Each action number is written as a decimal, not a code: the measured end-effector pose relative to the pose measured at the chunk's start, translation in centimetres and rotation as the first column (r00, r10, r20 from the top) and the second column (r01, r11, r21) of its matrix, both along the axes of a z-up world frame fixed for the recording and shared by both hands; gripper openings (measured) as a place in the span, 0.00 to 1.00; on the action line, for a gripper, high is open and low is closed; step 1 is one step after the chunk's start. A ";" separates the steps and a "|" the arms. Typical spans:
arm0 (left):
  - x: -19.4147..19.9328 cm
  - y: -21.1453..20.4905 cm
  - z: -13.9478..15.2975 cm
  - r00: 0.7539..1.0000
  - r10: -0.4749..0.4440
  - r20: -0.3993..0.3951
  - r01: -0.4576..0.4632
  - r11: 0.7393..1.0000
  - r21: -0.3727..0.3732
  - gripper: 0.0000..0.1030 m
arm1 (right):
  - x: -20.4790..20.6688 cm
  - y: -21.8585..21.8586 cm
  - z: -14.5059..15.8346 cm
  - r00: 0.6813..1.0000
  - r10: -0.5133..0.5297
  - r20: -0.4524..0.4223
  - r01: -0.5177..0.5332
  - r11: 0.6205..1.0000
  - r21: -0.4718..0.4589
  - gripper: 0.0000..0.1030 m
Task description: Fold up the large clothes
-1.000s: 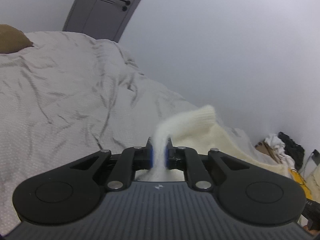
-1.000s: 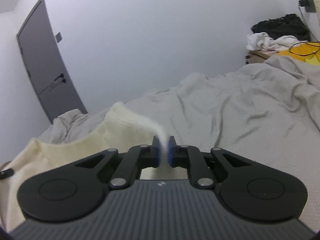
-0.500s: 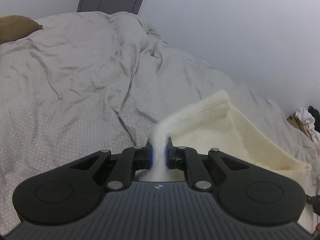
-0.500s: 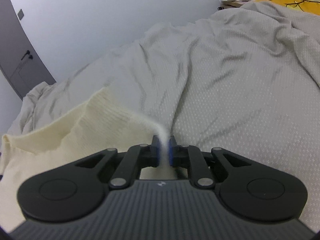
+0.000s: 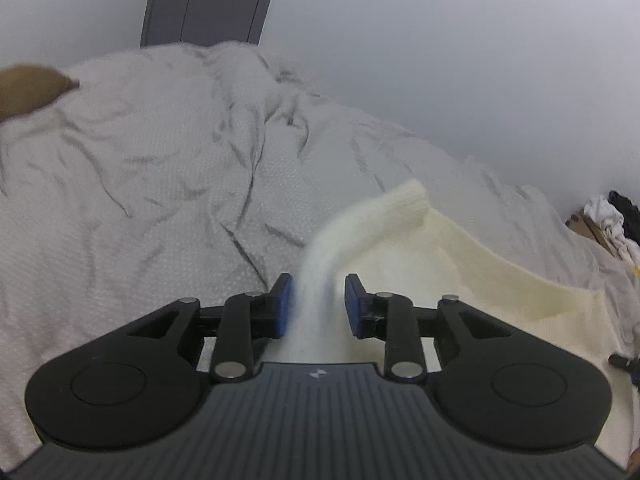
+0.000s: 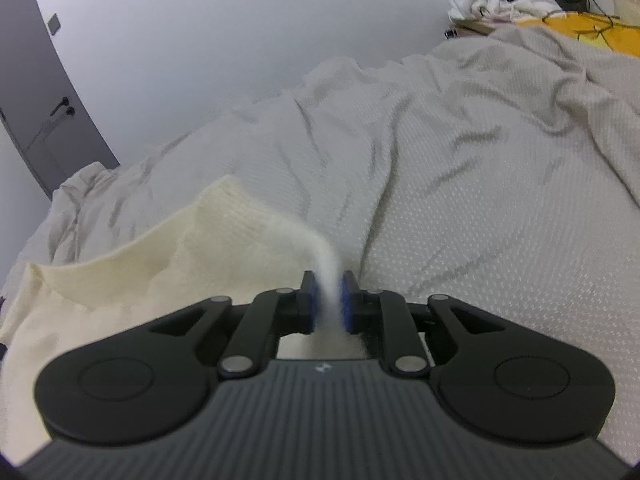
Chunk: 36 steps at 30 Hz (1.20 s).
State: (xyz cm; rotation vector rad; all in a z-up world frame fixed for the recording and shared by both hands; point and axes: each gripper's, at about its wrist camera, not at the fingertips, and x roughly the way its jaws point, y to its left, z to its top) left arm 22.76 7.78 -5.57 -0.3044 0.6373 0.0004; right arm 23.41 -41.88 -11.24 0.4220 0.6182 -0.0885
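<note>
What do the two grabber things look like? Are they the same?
Yes, they match. The left hand-held gripper and the right hand-held gripper each have a ribbed dark grey body with a tiny white logo, two round black lobes, black linkage arms with silver pins, and blue pads on the fingertips.

One sweater, one bed, two grippers.
One cream knit sweater (image 5: 460, 276) lies on one grey bedspread (image 5: 140, 184); one grey door (image 5: 208, 0), one brown pillow (image 5: 28, 88).

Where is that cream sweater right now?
The cream sweater lies spread on the grey bedspread, one corner between the opening pads of the left claw and another in the opening right claw.
</note>
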 end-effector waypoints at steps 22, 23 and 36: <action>-15.6 -5.0 3.8 0.985 -0.158 0.074 0.160 0.987 -0.026 0.52 | -13.7 7.2 6.0 0.952 0.242 0.185 -0.257 0.965 0.060 0.61; -16.4 -5.3 3.8 0.984 -0.164 0.076 0.166 0.986 -0.027 0.56 | -14.4 7.6 6.0 0.949 0.256 0.186 -0.271 0.960 0.065 0.65; -19.9 -5.8 1.1 0.983 -0.180 -0.039 0.171 0.971 -0.165 0.84 | -17.3 8.1 0.7 0.973 0.232 0.018 -0.207 0.827 0.522 0.95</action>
